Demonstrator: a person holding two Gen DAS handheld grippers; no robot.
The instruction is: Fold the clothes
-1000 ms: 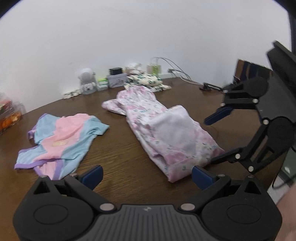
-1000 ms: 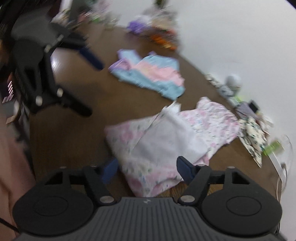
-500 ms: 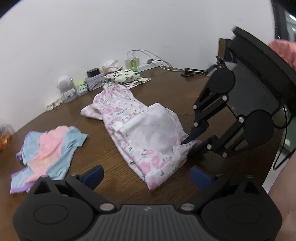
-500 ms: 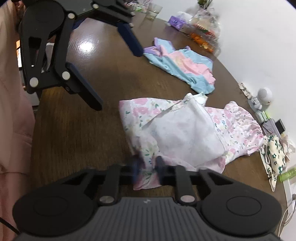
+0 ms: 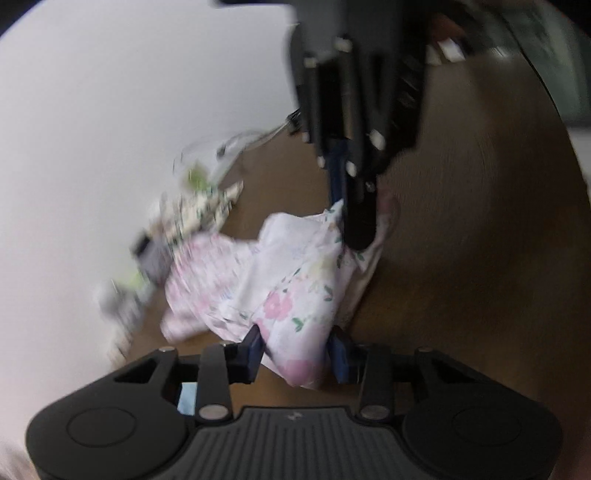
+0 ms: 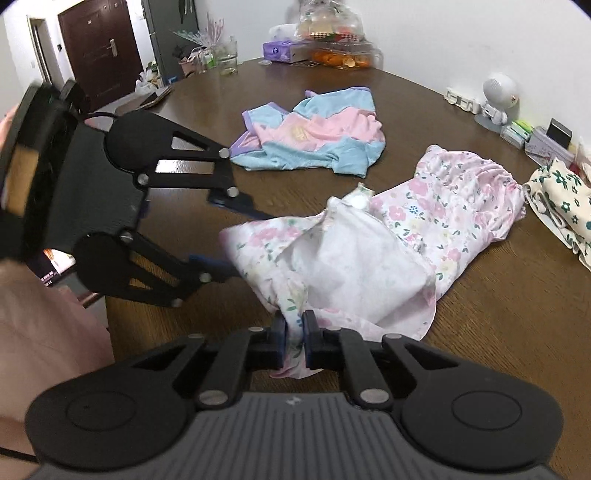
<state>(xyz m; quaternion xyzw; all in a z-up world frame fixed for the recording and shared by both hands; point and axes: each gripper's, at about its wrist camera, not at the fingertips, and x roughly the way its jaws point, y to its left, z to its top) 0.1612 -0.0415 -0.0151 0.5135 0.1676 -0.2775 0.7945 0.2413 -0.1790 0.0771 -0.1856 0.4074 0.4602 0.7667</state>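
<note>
A lived-in home room is showing here. A round brown wooden table [image 6: 517, 332] is sitting against a white wall [image 6: 461, 33], and a dark red entry door [image 6: 98, 44] is standing in the far corner. Household clutter is crowding the table's far edge: a purple tissue box [image 6: 279, 51], a clear container of oranges [image 6: 338, 59], a glass jar [image 6: 228, 61] and a small white robot figurine [image 6: 496, 98]. Children's clothes, among them a pink-and-blue top [image 6: 314, 134], are lying across the tabletop.
</note>
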